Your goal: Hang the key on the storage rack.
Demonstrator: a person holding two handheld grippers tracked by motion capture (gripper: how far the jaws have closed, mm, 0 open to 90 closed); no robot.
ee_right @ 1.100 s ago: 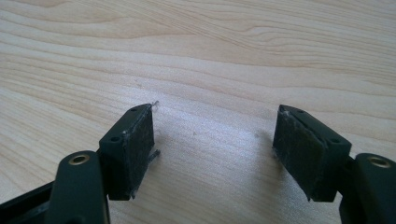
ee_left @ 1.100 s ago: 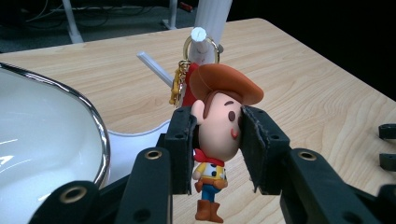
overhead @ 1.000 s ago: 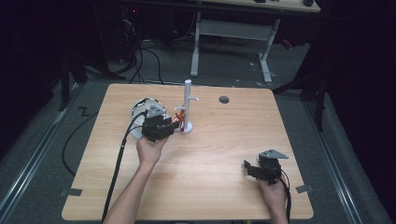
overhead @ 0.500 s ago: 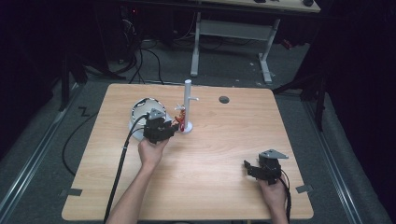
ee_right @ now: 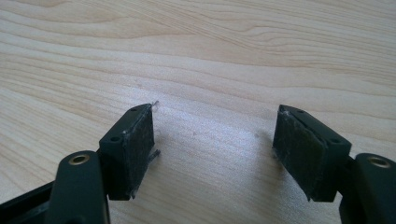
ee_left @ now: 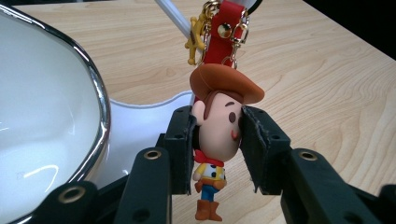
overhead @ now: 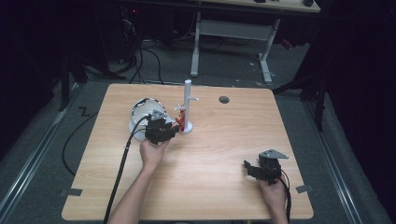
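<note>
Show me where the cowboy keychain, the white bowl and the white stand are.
Keychain (ee_left: 218, 128), left gripper view, on the figure's face, between the left claw's jaws.
Bowl (ee_left: 42, 116), left gripper view, on its white inner wall.
Stand (overhead: 188, 100), high view, on the upright post.

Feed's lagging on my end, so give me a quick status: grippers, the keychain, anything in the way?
Left gripper shut on cowboy keychain hanging at white stand. Right gripper open, over bare table. White bowl close beside the left jaw.
</note>
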